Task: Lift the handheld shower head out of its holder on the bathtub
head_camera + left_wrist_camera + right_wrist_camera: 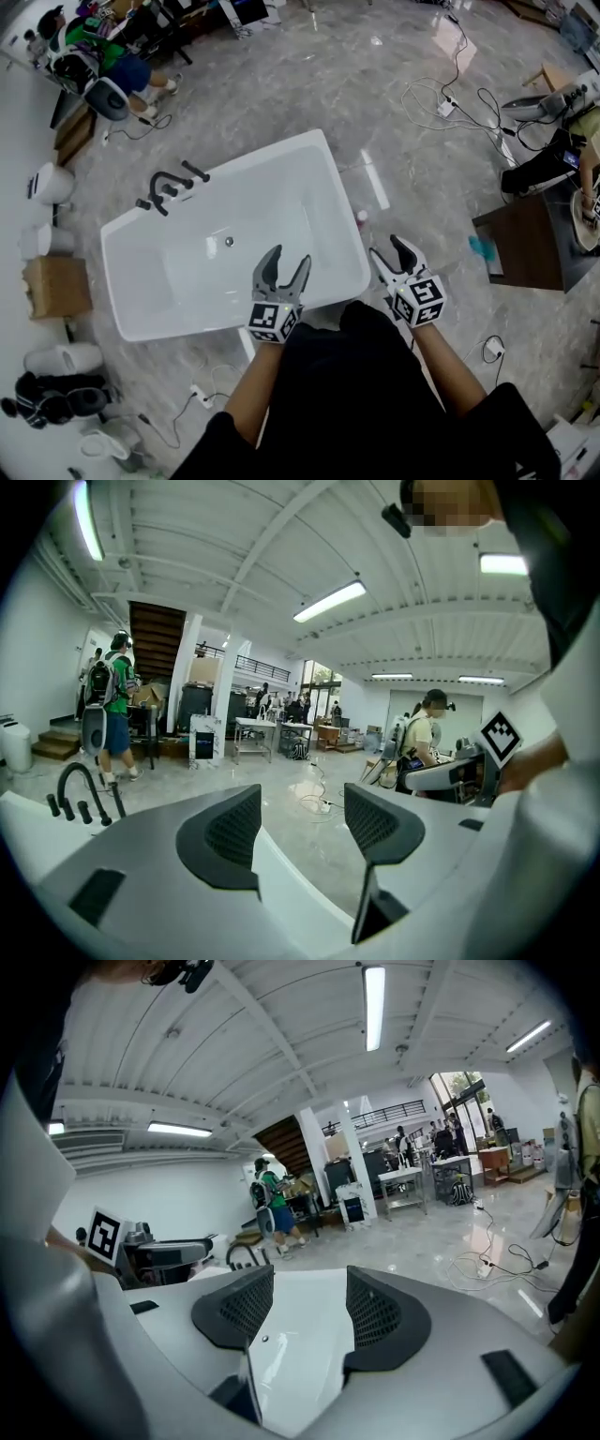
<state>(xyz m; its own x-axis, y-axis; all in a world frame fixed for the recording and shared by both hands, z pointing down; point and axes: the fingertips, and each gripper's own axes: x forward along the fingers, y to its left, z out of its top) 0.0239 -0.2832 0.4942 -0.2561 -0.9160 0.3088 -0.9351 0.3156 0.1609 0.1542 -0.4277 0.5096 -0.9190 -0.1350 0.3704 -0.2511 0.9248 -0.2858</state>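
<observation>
Nearest the person, both arms are reaching forward over the near rim of the white bathtub (311, 146). The left tool (288, 258) is hovering just above that rim, its jaws standing well apart and gripping nothing; only the tub edge and the floor are showing between them. The right tool (388, 248) is hanging just off the tub's near right corner, its jaws likewise spread wide and empty, pointing across the white basin.

Further in, the drain (229, 242) is lying in the middle of the tub floor. A small bottle (362, 218) is standing on the grey floor just beside the tub's right side.

At the far left corner of the tub, the handheld shower head (195, 172) is sitting as a slim black bar beside the arched black spout (159, 182) and its knobs, well apart from both tools.

Beyond the tub, cables are trailing over the glossy floor, and a person in a green top (112, 52) is standing at the far left.
</observation>
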